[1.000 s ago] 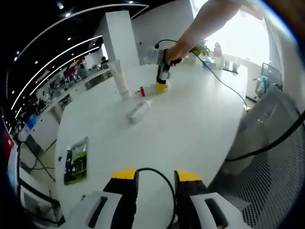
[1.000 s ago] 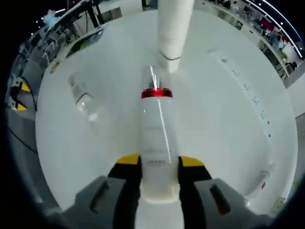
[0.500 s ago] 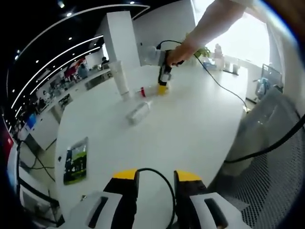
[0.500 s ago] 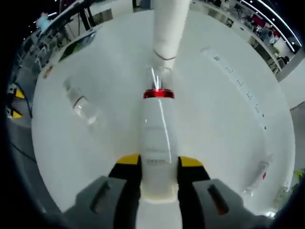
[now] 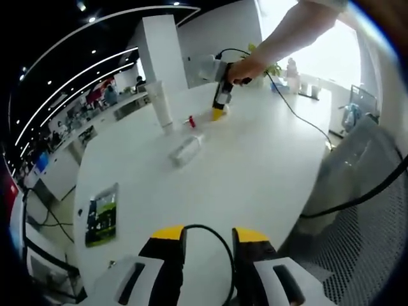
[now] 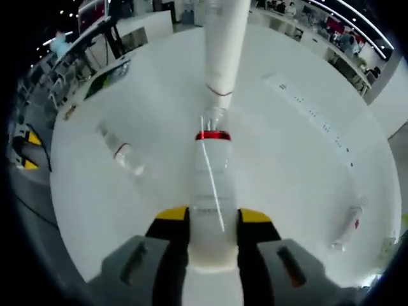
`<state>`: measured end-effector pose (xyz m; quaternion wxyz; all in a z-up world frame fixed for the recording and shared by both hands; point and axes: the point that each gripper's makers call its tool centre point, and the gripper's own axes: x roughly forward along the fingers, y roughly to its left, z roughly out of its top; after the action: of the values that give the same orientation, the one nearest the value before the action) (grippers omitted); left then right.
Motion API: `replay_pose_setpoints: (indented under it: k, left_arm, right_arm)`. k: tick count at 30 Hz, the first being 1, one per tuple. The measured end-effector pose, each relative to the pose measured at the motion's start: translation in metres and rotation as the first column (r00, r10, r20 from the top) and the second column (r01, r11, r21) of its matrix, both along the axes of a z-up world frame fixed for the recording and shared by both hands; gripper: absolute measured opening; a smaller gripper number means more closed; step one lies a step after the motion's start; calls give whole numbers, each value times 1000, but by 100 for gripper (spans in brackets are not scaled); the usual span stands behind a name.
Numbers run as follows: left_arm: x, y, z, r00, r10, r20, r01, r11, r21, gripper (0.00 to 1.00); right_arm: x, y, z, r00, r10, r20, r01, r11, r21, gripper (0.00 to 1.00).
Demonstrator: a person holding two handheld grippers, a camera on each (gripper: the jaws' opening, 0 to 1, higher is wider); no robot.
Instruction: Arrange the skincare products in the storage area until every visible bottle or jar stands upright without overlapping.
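Observation:
My right gripper (image 6: pixel 213 217) is shut on a white bottle (image 6: pixel 210 185) with a red ring and a clear cap, held low over the white table (image 6: pixel 287 159) with the cap pointing away from me. Just beyond the cap, a tall white tube (image 6: pixel 221 51) stands upright. A clear bottle (image 6: pixel 124 153) lies on its side to the left. In the left gripper view, a hand holds the right gripper (image 5: pixel 218 113) with the bottle (image 5: pixel 203 117) next to the upright tube (image 5: pixel 162 105) and the lying clear bottle (image 5: pixel 185 150). My left gripper (image 5: pixel 209 234) is open near the table's edge, holding nothing.
A green packet (image 5: pixel 102 217) lies flat near the table's left edge. A small white bottle with a red mark (image 6: pixel 347 229) lies at the right. A black cable (image 5: pixel 299 115) trails across the table. A mesh chair (image 5: pixel 363 210) stands beside the table's right side.
My right gripper has lifted a little with the bottle and drawn back from the tube. The left gripper has stayed still.

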<state>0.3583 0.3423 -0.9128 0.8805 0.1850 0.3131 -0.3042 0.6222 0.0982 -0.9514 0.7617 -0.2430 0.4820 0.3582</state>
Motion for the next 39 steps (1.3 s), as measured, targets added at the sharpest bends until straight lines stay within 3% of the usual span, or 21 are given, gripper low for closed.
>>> replay_pose_setpoints:
  k: [19,27,39]
  left_arm:
    - [-2,0,-2,1000,-12,0,12,1000,19,29]
    - [-4,-2,-4,1000,-23,-8,24,1000,20,29]
    - [-6,-4,-5,999,-37,-15,38,999,25,29]
  right_arm:
    - [-22,-5,30,996,-58,72,52,995,82,26]
    - [-38,-14,34,992,-89,87,79,990,119,26]
    - [-86,-22,11,997,-51,49,48,997,63,26]
